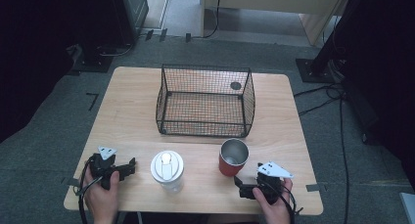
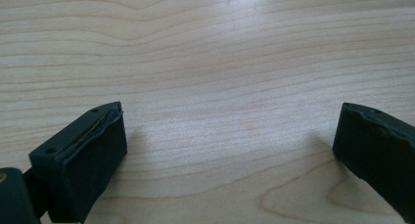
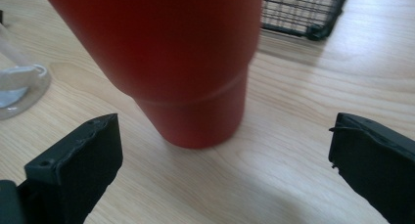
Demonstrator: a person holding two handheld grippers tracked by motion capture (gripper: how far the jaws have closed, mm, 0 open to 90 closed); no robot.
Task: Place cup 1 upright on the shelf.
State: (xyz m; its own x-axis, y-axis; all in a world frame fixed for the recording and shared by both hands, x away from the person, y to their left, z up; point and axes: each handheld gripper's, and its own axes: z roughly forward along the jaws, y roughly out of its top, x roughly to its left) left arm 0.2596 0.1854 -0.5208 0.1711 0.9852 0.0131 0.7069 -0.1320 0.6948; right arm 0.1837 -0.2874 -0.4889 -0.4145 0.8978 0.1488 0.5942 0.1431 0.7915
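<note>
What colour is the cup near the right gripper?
Red outside, with a shiny metal inside; the cup shows best in the high view.

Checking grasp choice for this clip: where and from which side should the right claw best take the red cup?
Probably around the narrower lower body of the red cup, coming in level from the person's side. The cup stands upright and its base steps in below a ridge, so the right claw, jaws wide open and facing it, can close across it. The wire basket stands behind, so approach from the front.
</note>
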